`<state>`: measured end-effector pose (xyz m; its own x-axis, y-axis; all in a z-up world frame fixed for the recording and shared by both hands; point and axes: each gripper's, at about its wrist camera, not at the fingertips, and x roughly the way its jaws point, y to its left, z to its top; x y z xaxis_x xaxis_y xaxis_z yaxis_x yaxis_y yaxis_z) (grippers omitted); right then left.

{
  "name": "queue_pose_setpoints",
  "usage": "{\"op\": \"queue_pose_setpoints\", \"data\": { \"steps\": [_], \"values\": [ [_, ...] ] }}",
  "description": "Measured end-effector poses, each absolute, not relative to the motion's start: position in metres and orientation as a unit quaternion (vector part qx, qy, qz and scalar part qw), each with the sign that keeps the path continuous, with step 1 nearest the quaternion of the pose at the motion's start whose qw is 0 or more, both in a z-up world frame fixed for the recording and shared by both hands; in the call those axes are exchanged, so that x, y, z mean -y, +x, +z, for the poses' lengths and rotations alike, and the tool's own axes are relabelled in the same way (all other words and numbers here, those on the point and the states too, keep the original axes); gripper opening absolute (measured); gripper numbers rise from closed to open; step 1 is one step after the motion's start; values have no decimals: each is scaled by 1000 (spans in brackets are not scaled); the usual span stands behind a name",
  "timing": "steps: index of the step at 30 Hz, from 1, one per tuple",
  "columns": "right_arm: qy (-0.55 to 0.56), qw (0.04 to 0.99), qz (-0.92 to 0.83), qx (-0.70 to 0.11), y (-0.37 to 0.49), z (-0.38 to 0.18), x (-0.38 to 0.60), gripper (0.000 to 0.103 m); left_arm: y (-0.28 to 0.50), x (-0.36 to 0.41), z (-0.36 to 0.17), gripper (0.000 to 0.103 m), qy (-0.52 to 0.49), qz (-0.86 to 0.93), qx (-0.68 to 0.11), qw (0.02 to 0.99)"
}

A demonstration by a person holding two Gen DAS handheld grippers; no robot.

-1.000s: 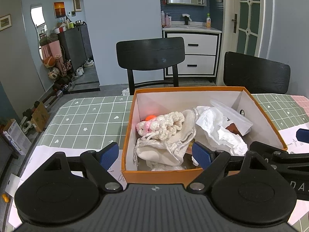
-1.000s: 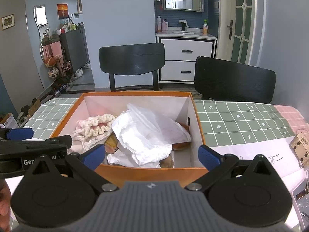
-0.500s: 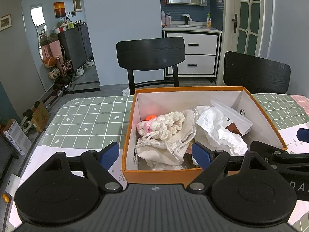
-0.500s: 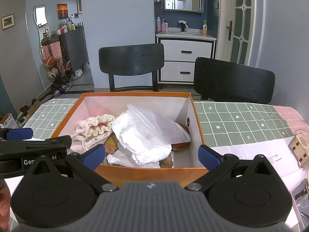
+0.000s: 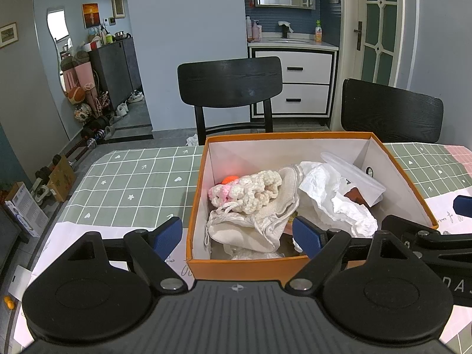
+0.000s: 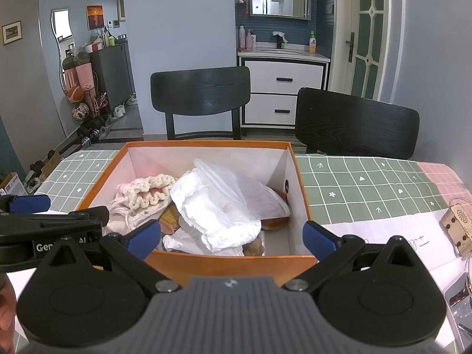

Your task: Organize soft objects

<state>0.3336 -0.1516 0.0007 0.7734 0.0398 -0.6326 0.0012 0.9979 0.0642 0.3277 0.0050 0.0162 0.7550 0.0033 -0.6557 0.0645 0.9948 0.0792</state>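
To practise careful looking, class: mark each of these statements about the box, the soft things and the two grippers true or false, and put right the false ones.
1. The orange box stands open with no lid on it. True.
2. The crocheted cream and pink piece lies on the tablecloth beside the box. False: it lies inside the box, on top of the cream cloth bag.
3. The left gripper has its jaws shut on the bag. False: the jaws stand wide apart and hold nothing.
4. The right gripper is open and empty. True.
5. The white crumpled plastic bag lies in the box. True.
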Motion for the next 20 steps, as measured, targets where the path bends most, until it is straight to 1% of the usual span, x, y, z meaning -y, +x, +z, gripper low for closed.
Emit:
{"op": "queue_pose_setpoints", "data": {
  "steps": [13, 16, 18, 20],
  "values": [
    [29, 941, 8, -337, 333, 0, 152, 100, 327, -5, 16, 98, 48, -16, -354, 934],
    [29, 941, 8, -337, 333, 1, 151, 100, 327, -5, 16, 98, 47, -17, -354, 934],
    [29, 941, 8, -337, 333, 1, 151, 100, 326, -5, 15, 95, 46, -20, -350, 935],
    [31, 941, 9, -336, 332, 1, 152, 100, 325, -5, 16, 94, 45, -21, -342, 938]
  ]
}}
